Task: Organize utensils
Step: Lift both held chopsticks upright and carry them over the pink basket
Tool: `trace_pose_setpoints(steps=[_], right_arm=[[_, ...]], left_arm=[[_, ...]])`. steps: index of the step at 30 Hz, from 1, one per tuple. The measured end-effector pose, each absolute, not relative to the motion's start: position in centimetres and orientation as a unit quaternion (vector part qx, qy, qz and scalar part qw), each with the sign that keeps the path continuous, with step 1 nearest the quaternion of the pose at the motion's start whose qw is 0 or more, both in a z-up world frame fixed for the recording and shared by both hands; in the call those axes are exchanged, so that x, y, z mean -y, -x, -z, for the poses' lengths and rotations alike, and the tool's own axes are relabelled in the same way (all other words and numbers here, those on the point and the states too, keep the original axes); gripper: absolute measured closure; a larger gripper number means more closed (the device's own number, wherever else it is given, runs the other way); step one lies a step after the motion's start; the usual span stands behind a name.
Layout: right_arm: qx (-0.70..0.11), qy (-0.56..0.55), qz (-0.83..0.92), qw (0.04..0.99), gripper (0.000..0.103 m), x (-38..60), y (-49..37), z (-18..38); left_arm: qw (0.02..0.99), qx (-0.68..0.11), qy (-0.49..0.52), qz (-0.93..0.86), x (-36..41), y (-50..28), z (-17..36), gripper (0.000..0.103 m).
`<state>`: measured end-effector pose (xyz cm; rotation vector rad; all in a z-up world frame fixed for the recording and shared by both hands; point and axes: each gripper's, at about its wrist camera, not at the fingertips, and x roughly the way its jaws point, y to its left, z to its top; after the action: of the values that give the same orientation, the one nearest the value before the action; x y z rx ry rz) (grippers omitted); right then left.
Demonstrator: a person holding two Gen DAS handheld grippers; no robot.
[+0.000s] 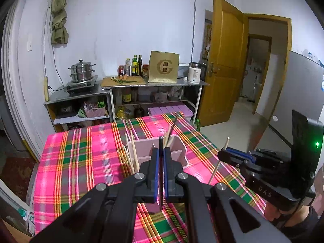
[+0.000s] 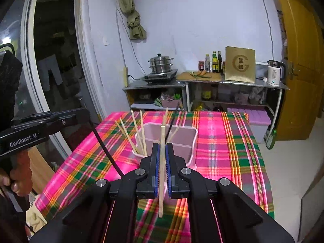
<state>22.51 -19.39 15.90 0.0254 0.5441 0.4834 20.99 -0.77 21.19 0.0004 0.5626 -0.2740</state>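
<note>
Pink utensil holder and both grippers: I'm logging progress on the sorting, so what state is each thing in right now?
Left gripper: shut on a black chopstick, held upright above the table.
Right gripper: shut on a wooden chopstick, held upright.
Pink utensil holder: upright on the plaid tablecloth, several chopsticks leaning inside.
Yellow door: open.
Steamer pot: lid on.

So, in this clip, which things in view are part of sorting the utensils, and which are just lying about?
Part of the job:
- dark chopstick in left gripper
- wooden chopstick in right gripper
- pink holder with chopsticks already in it

Lying about:
- steamer pot
- sauce bottles
- gold box
- kettle
</note>
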Motion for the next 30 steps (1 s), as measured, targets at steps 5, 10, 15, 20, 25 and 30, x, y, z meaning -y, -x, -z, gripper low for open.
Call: trace_pose_setpoints(steps=[5, 10, 15, 20, 25, 30], right_arm=[[-0.249, -0.019, -0.242, 0.938, 0.097, 19.0, -23.8, -17.8], [-0.236, -0.025, -0.244, 0.94, 0.097, 18.4, -25.2, -19.0], [-0.223, -0.035, -0.247, 0.942, 0.097, 17.9, -26.6, -20.1], [-0.209, -0.043, -0.25, 0.944, 0.097, 17.2, -27.9, -20.9], [-0.208, -0.044, -0.253, 0.944, 0.097, 16.3, -29.1, -20.5], [-0.215, -0.047, -0.255, 0.942, 0.097, 15.5, -30.5, -19.4]], left_arm=[[0.954, -0.268, -0.001, 0.133, 0.4, -22.2, -23.4, 0.099], [0.958, -0.258, -0.005, 0.128, 0.2, -23.4, -24.8, 0.099], [0.96, -0.25, -0.003, 0.129, 0.0, -24.9, -25.5, 0.099], [0.961, -0.245, 0.003, 0.125, -0.6, -26.4, -25.4, 0.099], [0.96, -0.249, 0.012, 0.127, -1.4, -27.8, -24.5, 0.099], [0.958, -0.257, 0.014, 0.128, -1.6, -28.7, -23.2, 0.099]])
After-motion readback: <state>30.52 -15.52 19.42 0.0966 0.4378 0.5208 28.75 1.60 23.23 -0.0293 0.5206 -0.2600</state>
